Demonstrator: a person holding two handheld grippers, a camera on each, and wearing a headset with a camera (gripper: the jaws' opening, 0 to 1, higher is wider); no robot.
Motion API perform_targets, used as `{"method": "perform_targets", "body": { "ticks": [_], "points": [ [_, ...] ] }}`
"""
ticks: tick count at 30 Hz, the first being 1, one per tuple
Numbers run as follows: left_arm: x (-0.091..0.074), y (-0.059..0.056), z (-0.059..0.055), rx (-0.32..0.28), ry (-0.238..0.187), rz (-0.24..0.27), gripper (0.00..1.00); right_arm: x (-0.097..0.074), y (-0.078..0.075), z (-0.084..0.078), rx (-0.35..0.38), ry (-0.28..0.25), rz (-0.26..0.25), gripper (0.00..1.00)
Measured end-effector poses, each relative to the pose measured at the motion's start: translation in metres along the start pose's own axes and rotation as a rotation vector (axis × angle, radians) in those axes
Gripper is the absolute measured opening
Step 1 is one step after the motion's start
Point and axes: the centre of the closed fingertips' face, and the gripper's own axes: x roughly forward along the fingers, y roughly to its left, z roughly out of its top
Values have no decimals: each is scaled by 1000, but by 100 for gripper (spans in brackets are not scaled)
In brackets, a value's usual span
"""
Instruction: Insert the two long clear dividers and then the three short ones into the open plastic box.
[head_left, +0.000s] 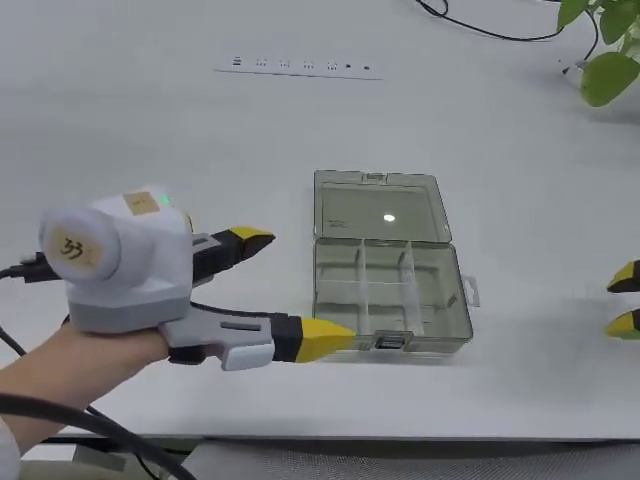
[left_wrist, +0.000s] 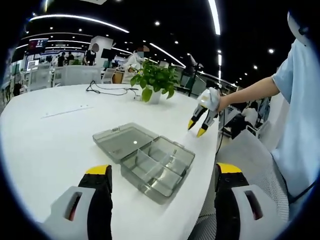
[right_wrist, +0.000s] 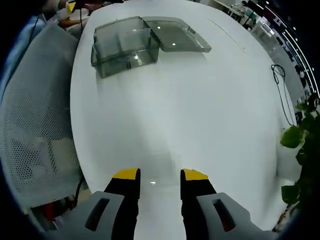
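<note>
- Nearest, in a hand (head_left: 70, 365) at the front edge of the counter (head_left: 200, 130): left tool (head_left: 295, 283), spread wide and empty, lower tip just beside the front left corner of the box (head_left: 445, 335), likely poised to steady or press something there.
- Off to the right, well apart from the box: right tool (head_left: 624, 298), partly spread, carrying nothing, probably kept aside to leave the work clear.
- Mid-counter: box open, lid (head_left: 375, 205) folded flat behind, so the tray can be reached from above.
- Inside the tray: clear dividers (head_left: 364, 268) standing upright and crossing into compartments. Looks like 2 long ones with short ones between, though the exact count is hard to tell. Inserting judged done or nearly so.
- Farthest back: cable (head_left: 480, 30) and plant (head_left: 610, 60), well away from the work.
</note>
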Motion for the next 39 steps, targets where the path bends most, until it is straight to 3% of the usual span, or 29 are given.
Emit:
{"method": "perform_targets", "body": {
  "ticks": [7,8,10,12,17,20,22,25,28,32,34,39],
  "points": [
    [3,9,15,-62,-47,27,80,-19,3,59,-45,-132,-55,32],
    [4,9,18,-82,-54,21,79,-17,-2,62,-57,-150,-56,32],
    [6,9,21,-108,-52,22,76,-21,3,79,-71,-174,-69,32],
    [8,10,24,-109,-63,28,71,-21,2,91,-92,-205,-72,32],
    [20,10,29,-156,-44,26,66,-26,11,135,-204,-261,-96,32],
    [28,8,30,-174,-21,9,62,-35,27,165,-298,-272,-116,32],
    [32,7,31,-196,-12,1,62,-39,34,179,-316,-291,-121,32],
    [37,5,32,-229,2,-19,60,-38,33,194,-358,-308,-144,32],
    [43,0,34,-297,3,-37,59,-41,46,214,-401,-321,-155,32],
    [49,-4,36,-353,7,-58,53,-40,52,228,-444,-326,-175,32],
    [52,-7,37,-406,14,-69,49,-41,47,232,-480,-318,-209,32],
    [58,-9,37,-503,16,-87,30,-40,49,242,-524,-309,-243,32]
  ]
}}
